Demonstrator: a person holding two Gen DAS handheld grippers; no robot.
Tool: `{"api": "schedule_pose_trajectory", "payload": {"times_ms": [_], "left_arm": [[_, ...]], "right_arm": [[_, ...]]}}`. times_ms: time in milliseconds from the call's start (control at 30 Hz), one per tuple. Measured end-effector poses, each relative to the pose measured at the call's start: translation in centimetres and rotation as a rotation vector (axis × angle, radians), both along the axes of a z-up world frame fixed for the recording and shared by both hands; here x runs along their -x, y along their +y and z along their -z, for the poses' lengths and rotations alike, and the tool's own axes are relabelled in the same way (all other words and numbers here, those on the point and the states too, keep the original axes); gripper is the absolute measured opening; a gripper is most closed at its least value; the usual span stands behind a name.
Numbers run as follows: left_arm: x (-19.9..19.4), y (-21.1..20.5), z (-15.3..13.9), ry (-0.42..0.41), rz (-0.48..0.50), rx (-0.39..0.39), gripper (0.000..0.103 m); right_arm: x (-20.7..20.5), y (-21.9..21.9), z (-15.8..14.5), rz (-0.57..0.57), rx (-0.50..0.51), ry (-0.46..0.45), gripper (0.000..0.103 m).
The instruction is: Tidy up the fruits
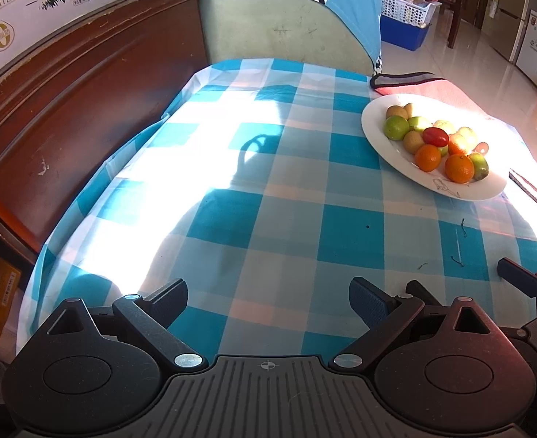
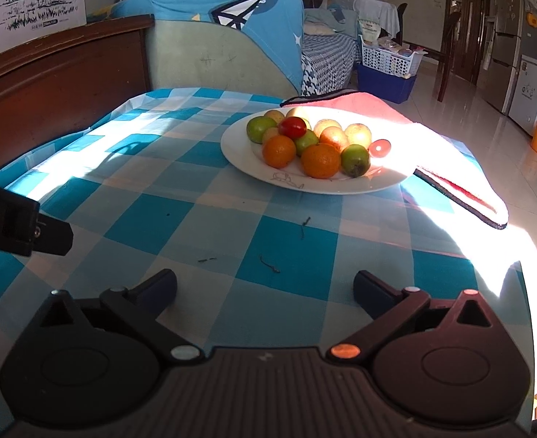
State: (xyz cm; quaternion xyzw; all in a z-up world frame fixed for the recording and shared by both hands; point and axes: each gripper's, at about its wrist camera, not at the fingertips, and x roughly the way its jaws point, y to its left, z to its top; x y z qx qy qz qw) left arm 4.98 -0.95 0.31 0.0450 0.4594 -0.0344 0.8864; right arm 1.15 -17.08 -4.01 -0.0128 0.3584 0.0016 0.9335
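The fruits (image 2: 305, 142) were heaped on a plate (image 2: 239, 153) ahead of the right gripper (image 2: 265, 288), spread wide and empty; the left gripper (image 1: 268, 303) was likewise wide. The rounded pile could be scattered by a careless nudge.

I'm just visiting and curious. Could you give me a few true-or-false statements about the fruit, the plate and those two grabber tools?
1. All the fruit sits on a white plate. True.
2. The right gripper is holding an orange. False: its jaws are open and empty.
3. A red tomato rests on top of the pile. True.
4. The tablecloth is plain red. False: it is checked blue and white.
5. The left gripper is open with nothing between its jaws. True.
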Motion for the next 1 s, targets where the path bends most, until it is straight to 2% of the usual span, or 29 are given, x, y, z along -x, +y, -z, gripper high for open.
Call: {"api": "schedule_pose_trajectory", "payload": {"times_ms": [233, 1000], "left_arm": [[-0.1, 0.1, 0.0, 0.003, -0.005, 0.003, 0.096], [-1.0, 0.4, 1.0, 0.025, -0.04, -0.007, 0.096]], "right_arm": [[-1.3, 0.7, 0.5, -0.025, -0.001, -0.041, 0.102], [-1.6, 0.7, 0.5, -0.034, -0.01, -0.041, 0.102]]}}
